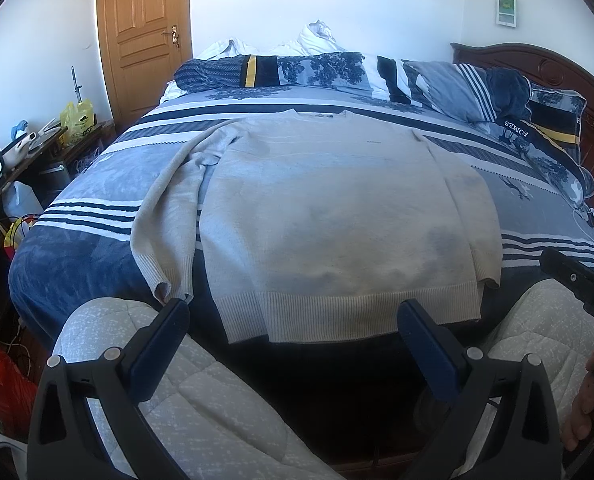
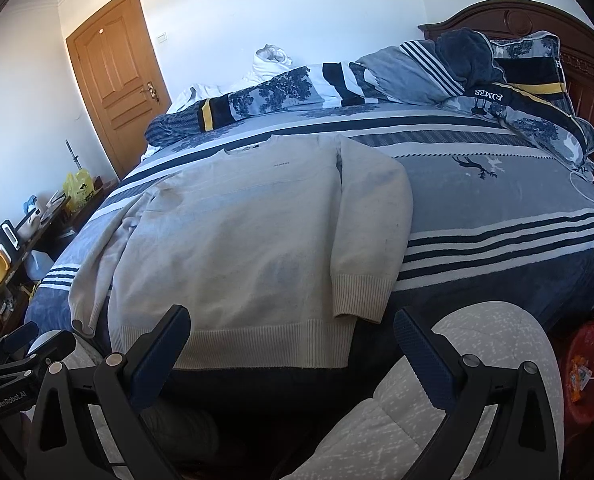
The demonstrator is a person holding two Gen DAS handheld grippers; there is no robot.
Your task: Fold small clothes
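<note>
The pale knit sweater lies flat, front up, on the striped bed. It looks soft, light and limp, likely best pinched at a sleeve cuff or the ribbed hem. Its length runs near to far, collar far. Left tongs and right tongs hover wide apart, holding nothing.

White sweater lies flat on striped bed; right claw spread wide.
</note>
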